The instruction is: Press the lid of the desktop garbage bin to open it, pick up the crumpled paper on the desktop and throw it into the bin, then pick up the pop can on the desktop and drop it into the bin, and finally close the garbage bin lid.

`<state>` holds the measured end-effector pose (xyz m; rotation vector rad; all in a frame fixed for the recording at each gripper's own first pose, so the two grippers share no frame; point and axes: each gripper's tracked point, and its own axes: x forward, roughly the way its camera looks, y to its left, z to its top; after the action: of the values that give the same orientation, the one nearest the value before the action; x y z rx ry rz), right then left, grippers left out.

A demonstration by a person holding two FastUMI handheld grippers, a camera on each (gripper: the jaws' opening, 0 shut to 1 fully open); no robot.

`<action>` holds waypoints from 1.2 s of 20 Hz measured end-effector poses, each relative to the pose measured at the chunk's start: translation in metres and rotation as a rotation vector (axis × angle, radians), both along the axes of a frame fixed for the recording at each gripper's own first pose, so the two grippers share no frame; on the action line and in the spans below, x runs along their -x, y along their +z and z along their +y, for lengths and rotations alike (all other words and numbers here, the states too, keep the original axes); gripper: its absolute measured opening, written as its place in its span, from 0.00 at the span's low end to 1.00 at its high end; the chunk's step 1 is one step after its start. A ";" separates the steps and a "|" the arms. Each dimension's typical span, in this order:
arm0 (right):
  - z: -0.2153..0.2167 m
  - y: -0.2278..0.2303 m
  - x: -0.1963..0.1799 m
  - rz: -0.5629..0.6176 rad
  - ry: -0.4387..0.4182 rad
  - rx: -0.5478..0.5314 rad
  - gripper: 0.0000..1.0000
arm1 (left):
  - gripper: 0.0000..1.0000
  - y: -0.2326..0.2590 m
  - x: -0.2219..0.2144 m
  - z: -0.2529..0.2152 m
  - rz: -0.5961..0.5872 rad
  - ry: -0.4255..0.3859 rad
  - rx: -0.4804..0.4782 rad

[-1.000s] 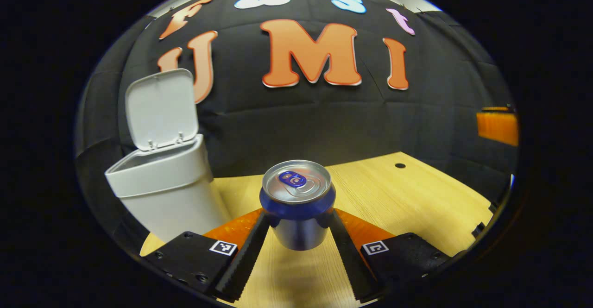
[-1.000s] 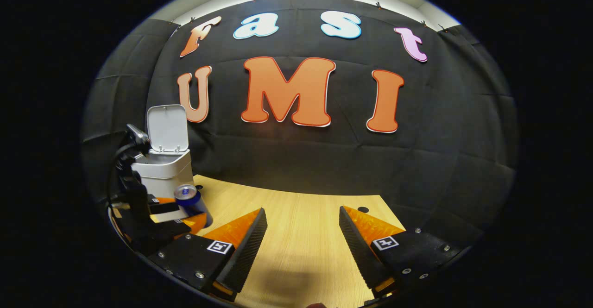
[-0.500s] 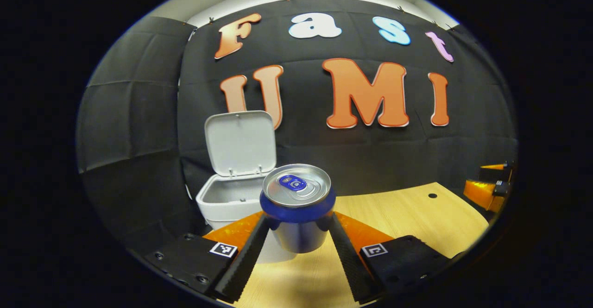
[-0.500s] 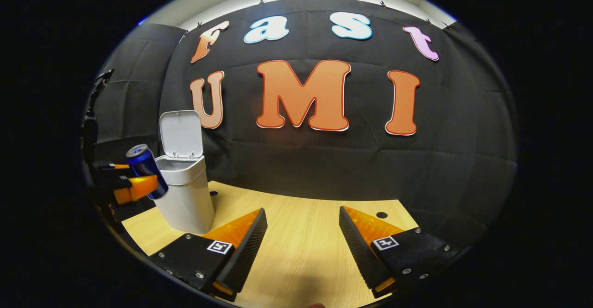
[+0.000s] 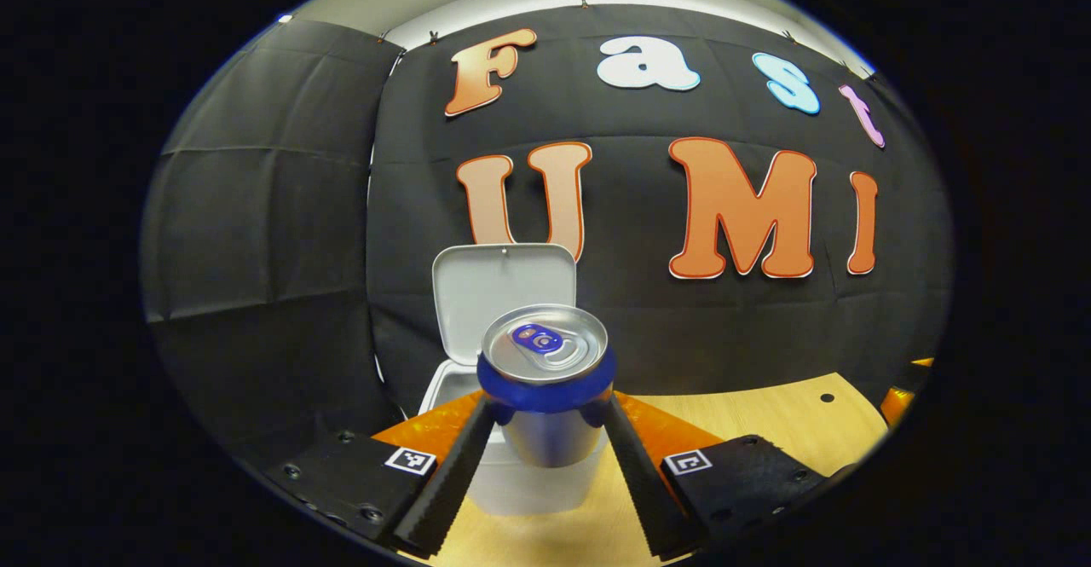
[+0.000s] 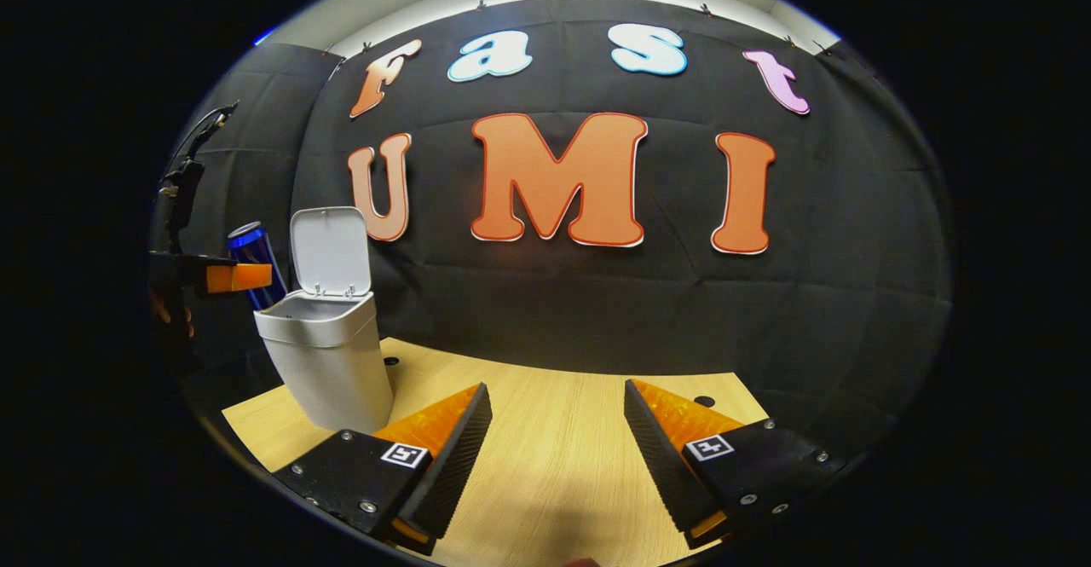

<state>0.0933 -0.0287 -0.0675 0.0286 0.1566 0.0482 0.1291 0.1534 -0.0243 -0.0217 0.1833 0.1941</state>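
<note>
In the left gripper view, my left gripper (image 5: 545,418) is shut on a blue and silver pop can (image 5: 545,379), held upright in the air. Behind and below the can stands the white bin (image 5: 520,486) with its lid (image 5: 499,290) raised. The right gripper view shows the same can (image 6: 254,264) in the left gripper (image 6: 230,277), just left of and above the bin's (image 6: 328,362) open mouth, beside the upright lid (image 6: 331,247). My right gripper (image 6: 554,431) hangs open over the wooden desktop (image 6: 554,465) with nothing between its fingers.
The wooden desktop (image 5: 767,418) runs to the right of the bin, with a small dark hole (image 5: 826,397) near its back edge. Another hole (image 6: 704,400) shows in the right gripper view. The black cloth wall stands close behind the bin.
My left gripper has lifted the can and carried it toward the bin, which now sits straight behind the can. The right gripper has hardly moved.
</note>
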 end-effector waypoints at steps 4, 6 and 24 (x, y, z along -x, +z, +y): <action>-0.012 -0.005 0.000 0.016 -0.056 0.005 0.94 | 0.82 -0.006 -0.041 0.023 0.011 -0.004 -0.004; -0.017 -0.008 0.001 0.028 -0.081 0.007 0.94 | 0.84 -0.014 -0.064 0.032 0.025 -0.017 -0.014; -0.025 -0.009 0.018 0.047 -0.140 0.022 0.94 | 0.94 -0.015 -0.113 0.051 0.010 -0.041 0.005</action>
<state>0.0749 -0.0537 -0.0766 0.0192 0.2018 -0.0940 0.2422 0.2043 -0.0394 -0.0215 0.1937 0.1527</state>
